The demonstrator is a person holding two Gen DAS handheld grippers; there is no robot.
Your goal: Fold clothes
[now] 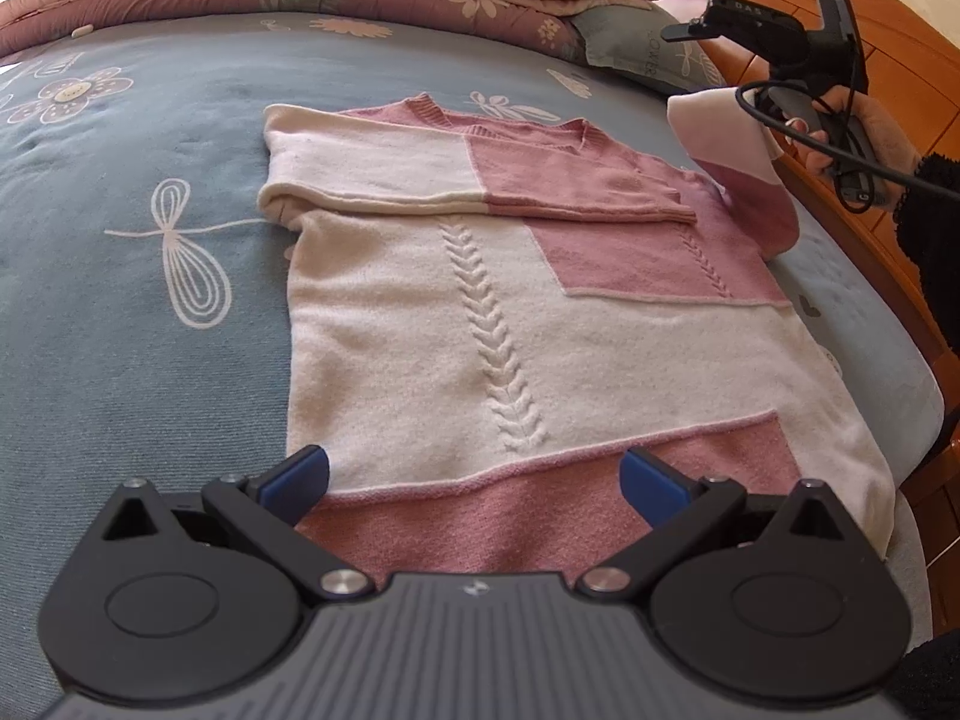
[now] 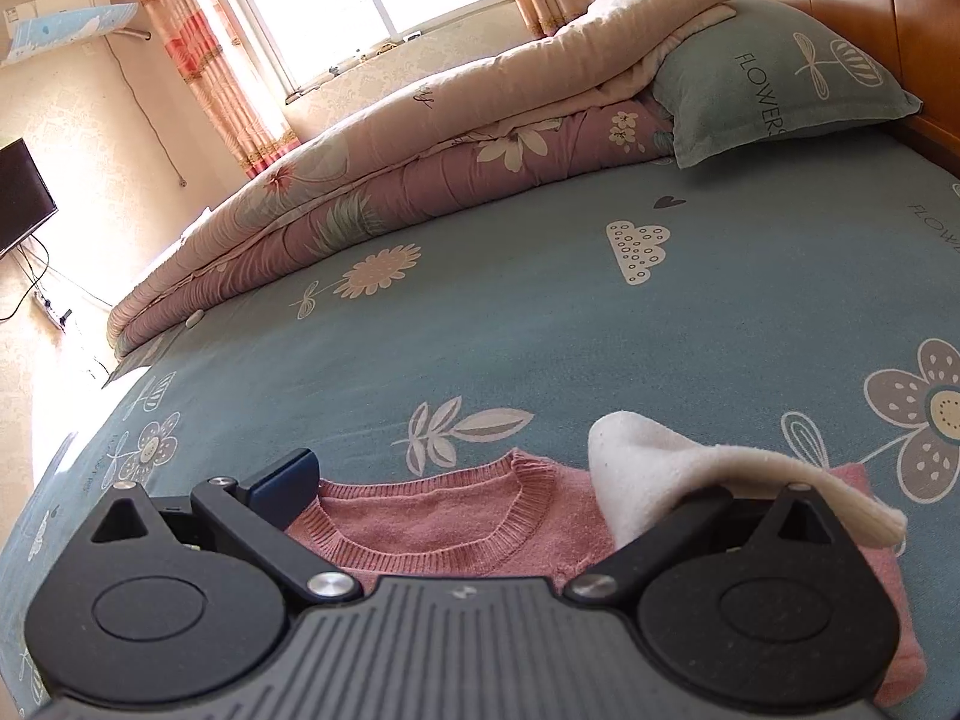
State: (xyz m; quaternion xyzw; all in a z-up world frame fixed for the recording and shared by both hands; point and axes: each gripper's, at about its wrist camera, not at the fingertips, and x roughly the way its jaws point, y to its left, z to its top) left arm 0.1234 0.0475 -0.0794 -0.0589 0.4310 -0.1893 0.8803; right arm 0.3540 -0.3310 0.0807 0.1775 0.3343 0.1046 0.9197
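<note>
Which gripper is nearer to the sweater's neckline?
Right. The right gripper hovers directly above the neckline; the left gripper is at the opposite hem.

Each gripper has a black body with two round discs, silver screws at the link pivots, a grey ribbed plate in the middle and blue pads (image 1: 300, 477) on the fingers. A black cable (image 1: 840, 150) runs from the right gripper (image 1: 780, 30). The person wears a black fuzzy sleeve (image 1: 930, 222).

Two low wrist views, shared sweater (image 1: 510, 312)
</note>
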